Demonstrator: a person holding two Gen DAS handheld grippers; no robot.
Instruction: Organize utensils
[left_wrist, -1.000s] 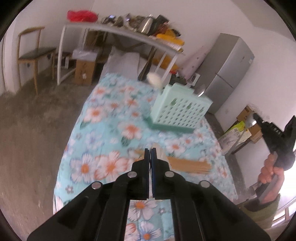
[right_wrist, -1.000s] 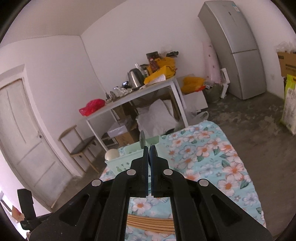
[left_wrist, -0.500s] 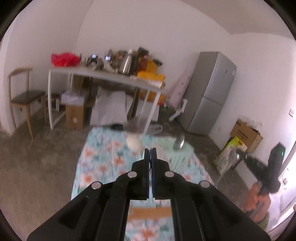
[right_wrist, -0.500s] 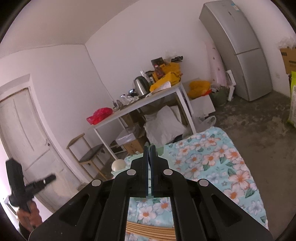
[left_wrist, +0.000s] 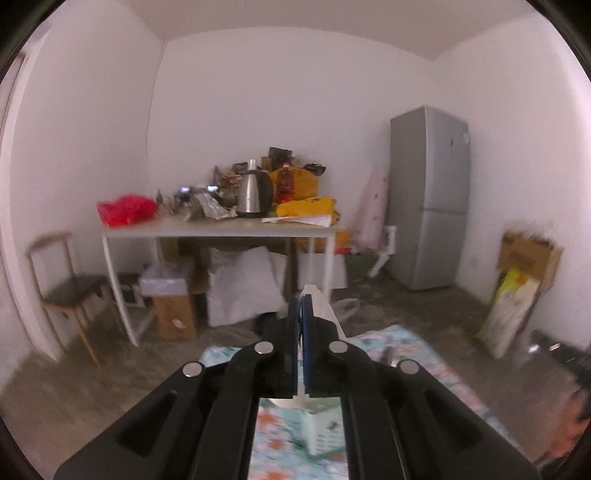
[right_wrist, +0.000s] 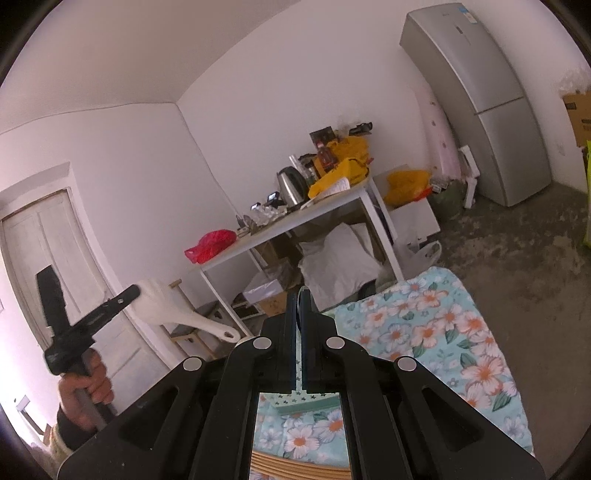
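Note:
My left gripper (left_wrist: 300, 300) is raised above the table and shut on a white spoon (right_wrist: 177, 314). In the right wrist view that gripper (right_wrist: 133, 293) pinches the spoon's wide end, and the handle sticks out to the right. In the left wrist view a white piece of the spoon (left_wrist: 320, 308) shows beside the fingers. My right gripper (right_wrist: 299, 295) is shut with nothing in it, over the floral tablecloth (right_wrist: 424, 332). A mint-green slotted basket (right_wrist: 295, 404) stands on the cloth below its fingers, also visible as the basket (left_wrist: 321, 430) under the left gripper.
A slatted wooden mat (right_wrist: 295, 467) lies on the cloth at the near edge. Behind the table stand a cluttered white table (left_wrist: 221, 230) with a kettle (left_wrist: 253, 197), a chair (left_wrist: 70, 291), boxes, and a grey fridge (left_wrist: 430, 195). A hand (right_wrist: 86, 384) grips the left tool.
My left gripper has risen and tipped upward, so its view swung from the tablecloth and basket to the room's back wall. The right gripper has barely shifted.

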